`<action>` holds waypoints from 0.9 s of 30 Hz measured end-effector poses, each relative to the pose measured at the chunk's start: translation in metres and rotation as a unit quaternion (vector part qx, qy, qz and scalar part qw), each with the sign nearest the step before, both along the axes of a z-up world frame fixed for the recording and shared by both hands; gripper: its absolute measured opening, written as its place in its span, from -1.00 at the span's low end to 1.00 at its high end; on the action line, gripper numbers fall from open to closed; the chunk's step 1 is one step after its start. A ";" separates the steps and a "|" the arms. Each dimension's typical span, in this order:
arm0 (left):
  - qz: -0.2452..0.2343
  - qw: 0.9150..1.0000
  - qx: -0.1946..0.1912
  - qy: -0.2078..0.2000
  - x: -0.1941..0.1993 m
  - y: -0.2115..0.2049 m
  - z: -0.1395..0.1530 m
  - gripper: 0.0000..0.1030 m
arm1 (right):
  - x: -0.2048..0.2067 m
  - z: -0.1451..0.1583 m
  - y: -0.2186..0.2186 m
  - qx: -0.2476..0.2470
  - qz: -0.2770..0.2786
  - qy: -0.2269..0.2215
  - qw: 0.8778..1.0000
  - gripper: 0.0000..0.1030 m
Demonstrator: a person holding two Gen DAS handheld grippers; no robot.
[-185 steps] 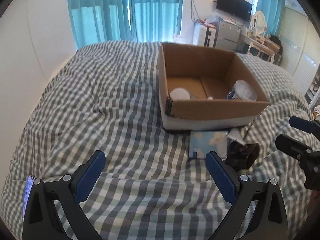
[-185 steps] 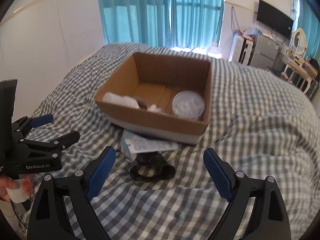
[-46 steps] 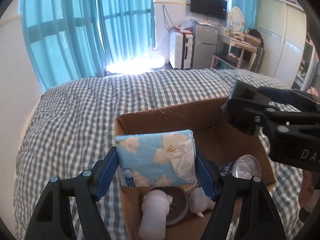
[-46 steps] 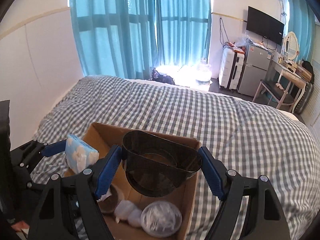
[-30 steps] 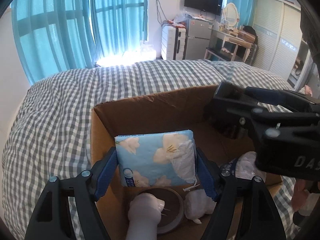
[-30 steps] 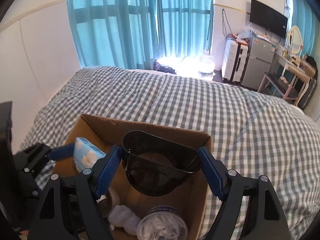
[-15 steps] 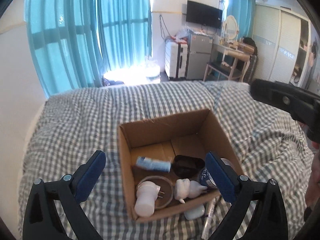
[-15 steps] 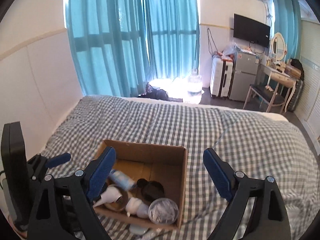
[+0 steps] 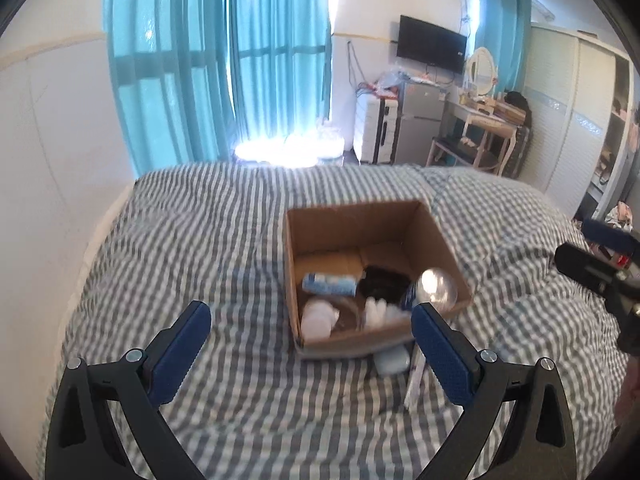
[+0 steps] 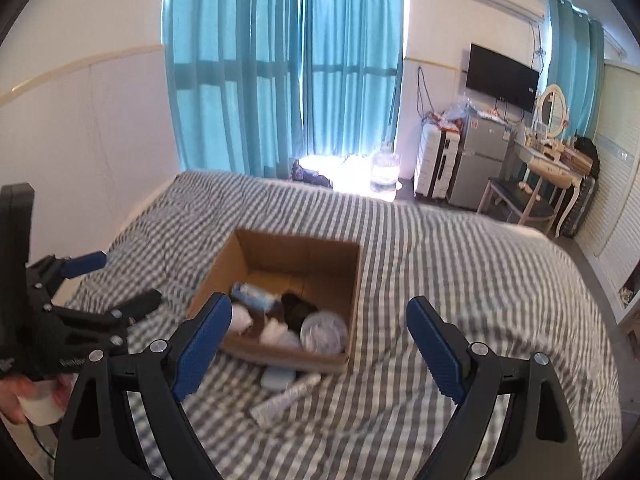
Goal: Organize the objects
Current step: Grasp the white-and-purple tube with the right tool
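An open cardboard box (image 9: pixel 448 248) (image 10: pixel 356 280) sits on the checked bed. Inside lie the blue tissue pack (image 9: pixel 329 283) (image 10: pixel 254 295), the black container (image 9: pixel 385 283) (image 10: pixel 297 309), a clear round tub (image 9: pixel 437 286) (image 10: pixel 323 332) and white items (image 9: pixel 316 318). In front of the box lie a pale blue flat item (image 9: pixel 393 361) (image 10: pixel 278 377) and a white tube (image 9: pixel 414 380) (image 10: pixel 285 398). My left gripper (image 9: pixel 310 344) is open and empty, held back from the box. My right gripper (image 10: pixel 318 340) is open and empty, also held back.
The bed's checked cover (image 9: pixel 208 240) spreads around the box. A white wall (image 10: pixel 88 140) lies to the left and teal curtains (image 10: pixel 280 68) behind. A fridge, suitcase and dressing table (image 10: pixel 480 160) stand beyond the bed on the right.
Both grippers let go of the tissue pack and black container into the box, opened, and have pulled back and up away from it.
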State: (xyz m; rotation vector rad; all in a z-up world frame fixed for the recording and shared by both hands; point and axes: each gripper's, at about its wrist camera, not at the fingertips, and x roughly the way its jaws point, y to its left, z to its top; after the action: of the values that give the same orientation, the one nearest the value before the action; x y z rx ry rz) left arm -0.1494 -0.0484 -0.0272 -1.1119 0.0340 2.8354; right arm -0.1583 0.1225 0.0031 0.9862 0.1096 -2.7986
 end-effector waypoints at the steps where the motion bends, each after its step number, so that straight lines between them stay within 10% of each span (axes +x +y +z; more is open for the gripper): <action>1: 0.004 1.000 0.001 -0.006 0.004 -0.001 -0.010 1.00 | 0.001 -0.014 0.000 -0.003 0.000 -0.012 1.000 0.74; 15: 0.048 0.994 -0.030 -0.088 -0.006 -0.004 -0.128 1.00 | -0.042 -0.161 -0.011 -0.015 -0.027 -0.147 0.989 0.70; 27: 0.064 0.989 0.012 -0.134 -0.013 -0.022 -0.157 1.00 | -0.064 -0.219 -0.033 0.041 -0.032 -0.212 0.976 0.00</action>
State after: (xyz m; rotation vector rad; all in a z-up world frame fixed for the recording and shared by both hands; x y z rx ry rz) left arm -0.1625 -0.0708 -0.1841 -1.5312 -0.0931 2.7568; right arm -0.2225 0.0896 -0.2161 1.6063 0.1388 -2.5831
